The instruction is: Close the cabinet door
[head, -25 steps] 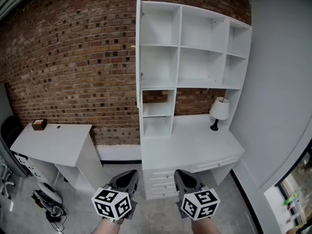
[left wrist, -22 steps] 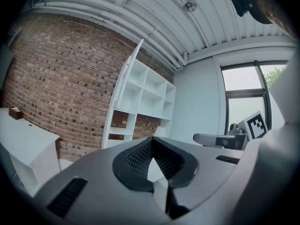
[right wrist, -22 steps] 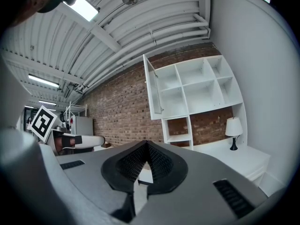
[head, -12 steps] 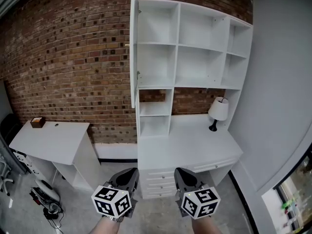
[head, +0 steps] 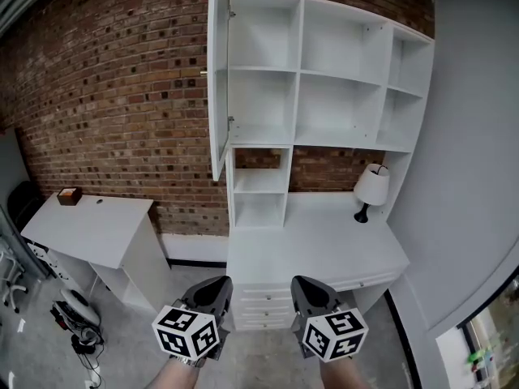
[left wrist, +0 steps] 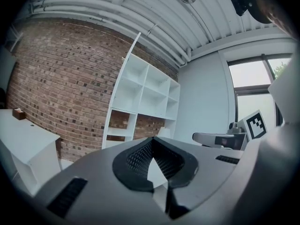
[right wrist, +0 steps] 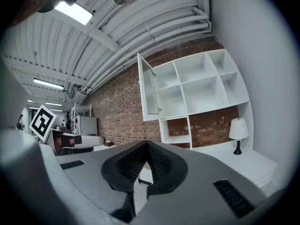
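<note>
The white cabinet door [head: 217,79] stands open, seen almost edge-on, hinged at the left side of the white shelf unit [head: 340,79] on the brick wall. Both grippers are held low in the head view, well short of the desk [head: 316,250] and far below the door. My left gripper [head: 216,287] is shut and empty. So is my right gripper [head: 306,287]. The right gripper view shows the door [right wrist: 147,95] swung outward ahead of my right gripper [right wrist: 146,143]. In the left gripper view the door [left wrist: 125,81] shows as a thin edge beyond my left gripper [left wrist: 151,139].
A small lamp [head: 371,186] stands on the desk at the right. Drawers [head: 263,302] face me under the desk. A white side table [head: 89,225] with a small brown box [head: 70,195] stands at the left. A grey wall [head: 478,177] closes off the right side.
The shelf unit and desk have drawn nearer and larger in the head view, and the door's edge has shifted left. Both grippers keep their place at the bottom, still shut.
</note>
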Tool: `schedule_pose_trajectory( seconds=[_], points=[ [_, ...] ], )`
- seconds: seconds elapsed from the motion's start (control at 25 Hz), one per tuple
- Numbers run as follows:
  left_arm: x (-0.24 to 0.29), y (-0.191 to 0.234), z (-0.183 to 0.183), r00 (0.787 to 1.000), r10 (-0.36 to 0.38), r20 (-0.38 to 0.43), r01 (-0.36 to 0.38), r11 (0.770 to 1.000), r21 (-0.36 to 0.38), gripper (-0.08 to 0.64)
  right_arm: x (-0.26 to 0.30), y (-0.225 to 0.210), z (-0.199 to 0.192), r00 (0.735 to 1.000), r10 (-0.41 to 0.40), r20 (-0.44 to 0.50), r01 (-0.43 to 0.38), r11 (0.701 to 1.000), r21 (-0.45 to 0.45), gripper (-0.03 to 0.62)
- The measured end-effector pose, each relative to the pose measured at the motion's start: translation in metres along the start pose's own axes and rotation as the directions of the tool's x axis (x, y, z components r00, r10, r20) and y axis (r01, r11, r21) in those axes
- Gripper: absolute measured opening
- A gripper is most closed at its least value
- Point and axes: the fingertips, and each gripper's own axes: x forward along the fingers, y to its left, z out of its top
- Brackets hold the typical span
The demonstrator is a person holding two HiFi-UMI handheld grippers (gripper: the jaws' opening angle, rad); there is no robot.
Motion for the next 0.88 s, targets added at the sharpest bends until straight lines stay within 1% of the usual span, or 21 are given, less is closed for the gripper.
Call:
schedule_pose_trajectory(
  seconds=[0.6,0.88],
  points=[
    [0.064,-0.034,-0.010,0.995,0.103,-0.005,-0.103,0.995,0.009,0.008,0.015,-0.081,-0.001,0.995,0.103,0.005,-0.103,0.994,0.025,0.026],
    [0.083,-0.042,-0.015,0.991,0.133,-0.015,-0.133,0.991,0.007,0.009,0.022,-0.102,-0.001,0.991,0.136,-0.004,-0.135,0.990,0.027,0.026]
  ],
)
